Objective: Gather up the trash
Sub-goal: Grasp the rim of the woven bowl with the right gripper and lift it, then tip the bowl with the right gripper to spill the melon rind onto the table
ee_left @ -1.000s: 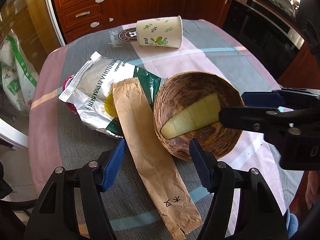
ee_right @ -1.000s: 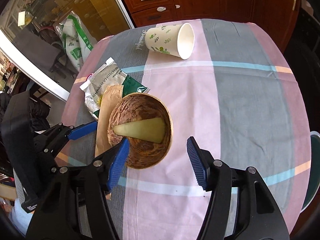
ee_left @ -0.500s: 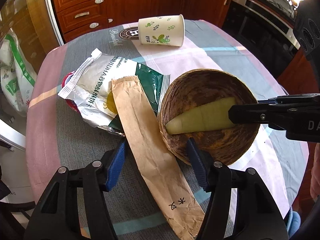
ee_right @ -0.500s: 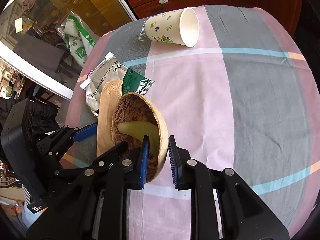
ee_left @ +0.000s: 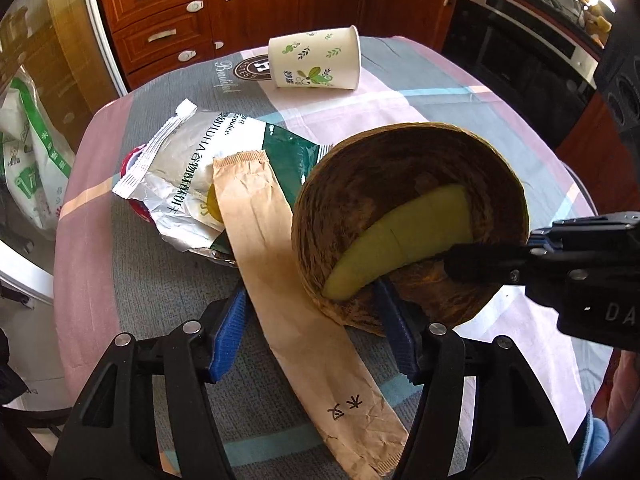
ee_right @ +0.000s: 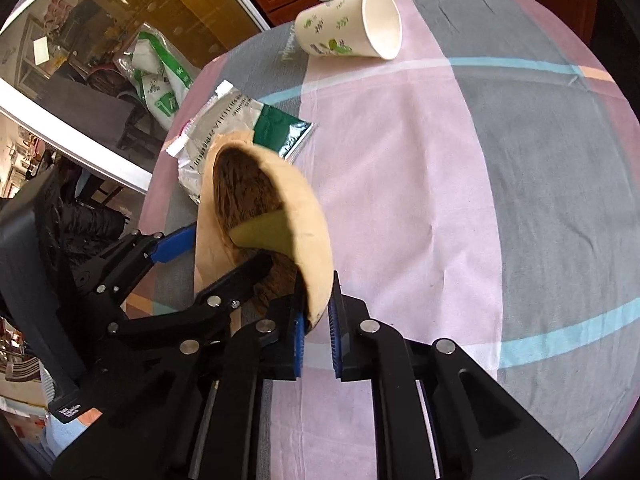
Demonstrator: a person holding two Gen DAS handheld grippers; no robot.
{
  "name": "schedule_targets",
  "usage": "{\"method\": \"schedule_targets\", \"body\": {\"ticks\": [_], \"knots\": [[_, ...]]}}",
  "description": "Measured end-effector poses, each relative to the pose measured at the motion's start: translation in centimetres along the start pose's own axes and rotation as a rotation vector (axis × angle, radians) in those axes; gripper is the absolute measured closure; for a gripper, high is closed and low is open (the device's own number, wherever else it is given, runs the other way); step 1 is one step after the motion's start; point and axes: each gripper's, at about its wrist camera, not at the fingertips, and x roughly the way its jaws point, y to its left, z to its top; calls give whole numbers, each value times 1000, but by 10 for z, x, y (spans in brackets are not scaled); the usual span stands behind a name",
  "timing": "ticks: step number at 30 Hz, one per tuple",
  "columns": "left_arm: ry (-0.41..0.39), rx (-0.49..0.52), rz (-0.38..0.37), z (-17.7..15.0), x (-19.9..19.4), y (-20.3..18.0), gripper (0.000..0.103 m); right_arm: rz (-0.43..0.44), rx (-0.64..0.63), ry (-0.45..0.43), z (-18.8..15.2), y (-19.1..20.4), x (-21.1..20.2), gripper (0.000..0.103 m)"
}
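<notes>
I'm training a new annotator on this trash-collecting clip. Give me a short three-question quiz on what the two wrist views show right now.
1. True or false: the paper cup stands upright on the tablecloth.
2. What does the right gripper hold? A) the foil snack bag B) the rim of the wooden bowl C) the brown paper sleeve
3. What lies inside the bowl?

Key
1. False: it lies on its side.
2. B. Its jaws have just closed on the bowl's rim, and the bowl is tilted. The left gripper is open and empty.
3. One yellow-green wedge, perhaps a fruit slice or rind.
</notes>
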Motion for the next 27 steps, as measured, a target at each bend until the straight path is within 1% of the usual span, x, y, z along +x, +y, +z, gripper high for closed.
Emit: {"method": "schedule_targets", "body": {"ticks": [2,4,6,9,11,13,15,17,18,19,22,23,27], "knots": [[6,-12,-29,1,-1,-1,40,-33,-24,-18,1,3,-8,95],[8,-32,-43,3,-1,-2,40,-57,-38,-12,2,4,-12,95],[-9,-17,-11,4,-4,-8,40,-81,-73,0,-1,9,-15,95],[-36,14,10,8,-9,-19,40,-78,-88,23,-5,12,-16,93],[-58,26,26,11,-12,-23,40,-76,-86,22,-6,11,-18,93],[-85,-2,50,16,-18,-19,40,-74,-82,41,-7,8,-19,93],[-111,-53,41,22,-27,-9,40,-99,-95,44,-10,8,-21,93],[-119,-93,10,26,-34,1,40,-128,-97,15,-12,5,-29,94],[-116,-98,-14,25,-36,2,40,-142,-90,-7,-11,2,-35,95],[-114,-90,-23,24,-39,0,40,-164,-88,-31,-9,-1,-41,97],[-111,-27,3,16,-44,-19,39,-242,-124,-99,-8,0,-58,97],[-106,-18,-8,14,-44,-23,39,-265,-133,-116,-8,1,-63,97],[-73,-5,-99,4,-45,-36,39,-345,-141,-193,-12,-2,-81,98]]}}
